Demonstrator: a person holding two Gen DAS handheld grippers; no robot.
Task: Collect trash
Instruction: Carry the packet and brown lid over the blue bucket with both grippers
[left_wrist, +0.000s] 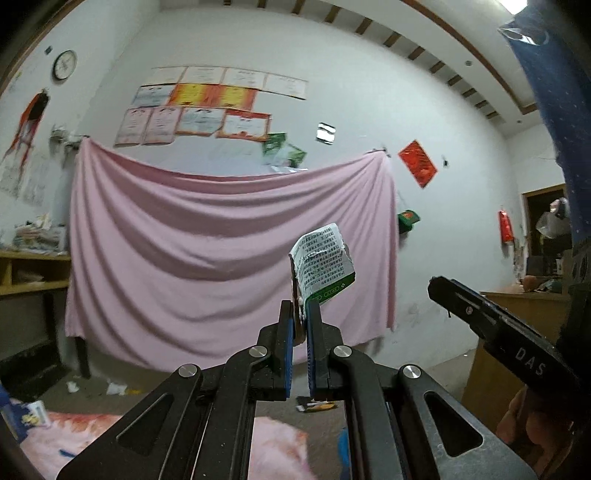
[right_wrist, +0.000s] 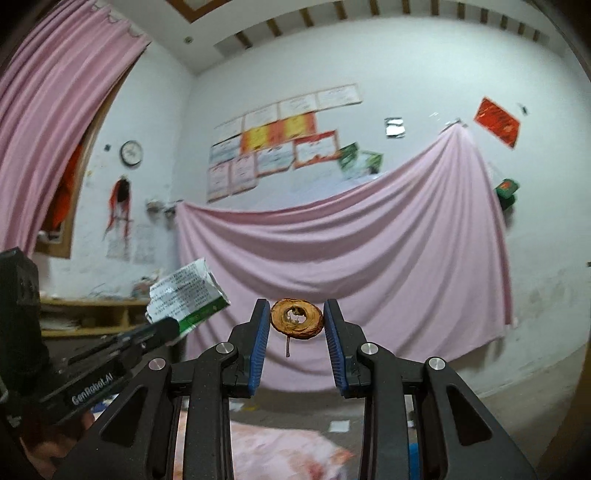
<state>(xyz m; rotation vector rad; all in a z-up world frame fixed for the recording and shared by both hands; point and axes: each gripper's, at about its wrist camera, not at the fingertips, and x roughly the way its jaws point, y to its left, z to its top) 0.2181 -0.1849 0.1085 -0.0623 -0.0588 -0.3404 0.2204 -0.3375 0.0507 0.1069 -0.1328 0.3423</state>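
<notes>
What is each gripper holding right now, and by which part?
The left gripper pinches a crumpled printed wrapper by its bottom edge. The right gripper clamps a browned apple core across its cut sides, stem hanging down.

White wall (left_wrist: 369, 92), pink sheet (left_wrist: 229, 236), clock (left_wrist: 65, 65)

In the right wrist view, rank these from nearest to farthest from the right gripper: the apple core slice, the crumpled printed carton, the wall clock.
1. Apple core slice: between the right gripper pads, held there.
2. Crumpled printed carton: just to the left, pinched in the left gripper.
3. Wall clock: far off, upper left on the back wall.
</notes>
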